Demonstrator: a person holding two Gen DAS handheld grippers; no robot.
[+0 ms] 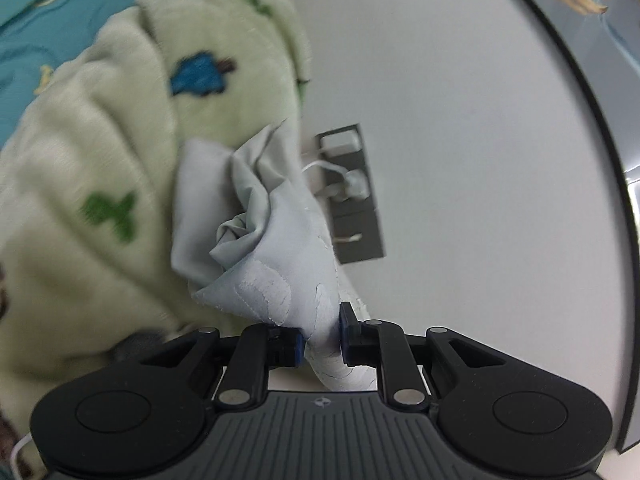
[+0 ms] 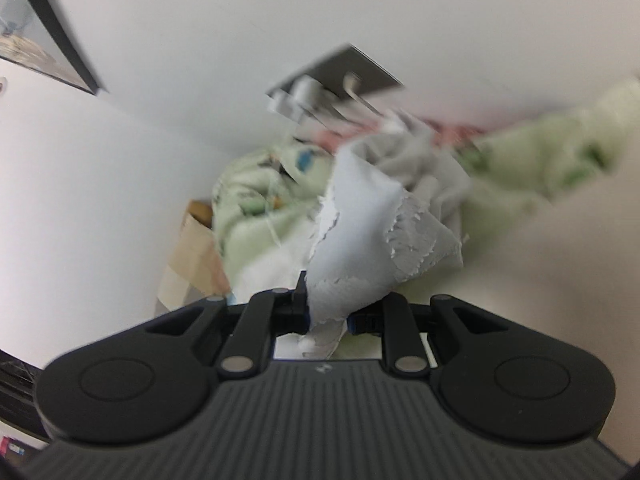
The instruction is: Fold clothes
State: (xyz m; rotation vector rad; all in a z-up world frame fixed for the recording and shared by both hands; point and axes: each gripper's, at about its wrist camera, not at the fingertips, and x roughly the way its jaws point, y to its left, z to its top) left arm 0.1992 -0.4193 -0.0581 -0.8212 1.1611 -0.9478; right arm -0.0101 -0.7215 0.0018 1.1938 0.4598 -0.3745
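A pale grey-blue garment [image 1: 256, 240] with stitched patterns hangs crumpled in the left wrist view. My left gripper [image 1: 322, 342] is shut on a bunched edge of it. In the right wrist view the same grey-blue garment [image 2: 380, 220] is bunched up and blurred, with a ragged edge. My right gripper [image 2: 328, 312] is shut on another part of it. Both grippers hold the garment lifted, with the wall behind it.
A pale green fleece blanket [image 1: 100, 160] with blue and green shapes lies behind the garment, over a teal sheet [image 1: 48, 20]; the blanket also shows in the right wrist view [image 2: 256, 208]. A grey wall socket [image 1: 352, 196] with white plugs is on the white wall. A paper bag [image 2: 192, 248] stands by the wall.
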